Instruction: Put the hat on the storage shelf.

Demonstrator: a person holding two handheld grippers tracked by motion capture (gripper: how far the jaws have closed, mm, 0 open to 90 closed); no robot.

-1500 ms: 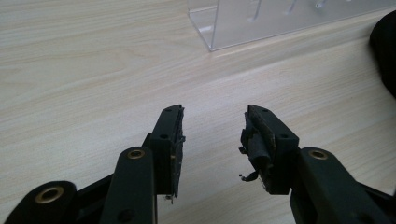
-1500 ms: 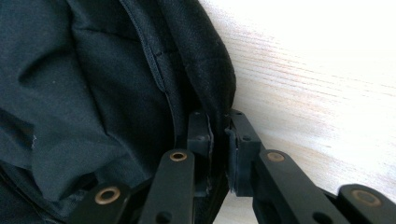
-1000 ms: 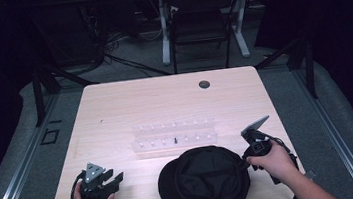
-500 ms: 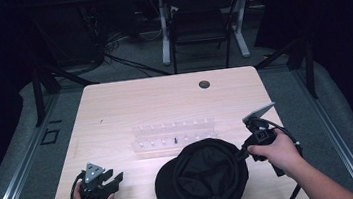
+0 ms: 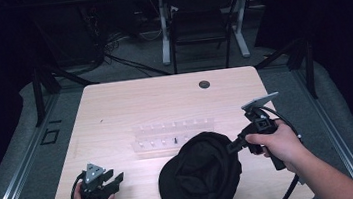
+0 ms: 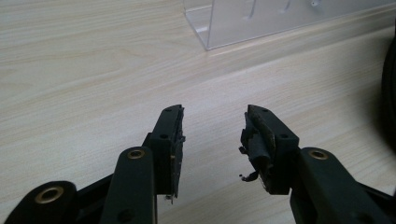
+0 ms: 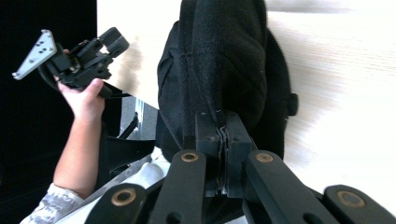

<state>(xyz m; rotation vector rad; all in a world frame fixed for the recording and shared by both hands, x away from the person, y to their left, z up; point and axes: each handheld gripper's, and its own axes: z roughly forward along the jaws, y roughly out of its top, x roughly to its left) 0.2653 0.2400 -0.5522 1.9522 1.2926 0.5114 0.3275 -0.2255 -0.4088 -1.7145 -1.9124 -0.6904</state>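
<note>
At the table's (image 5: 115,106) near edge, the right gripper (image 5: 231,147) pinches the black cap's (image 5: 201,177) rim, one side apparently lifted beside the clear rack (image 5: 173,132), while the left gripper (image 5: 110,180) rests spread and empty; placement seemingly remains.

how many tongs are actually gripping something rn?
1. Right tongs are shut on the black cap at its right edge. Left tongs sit open over bare table at near left.
</note>
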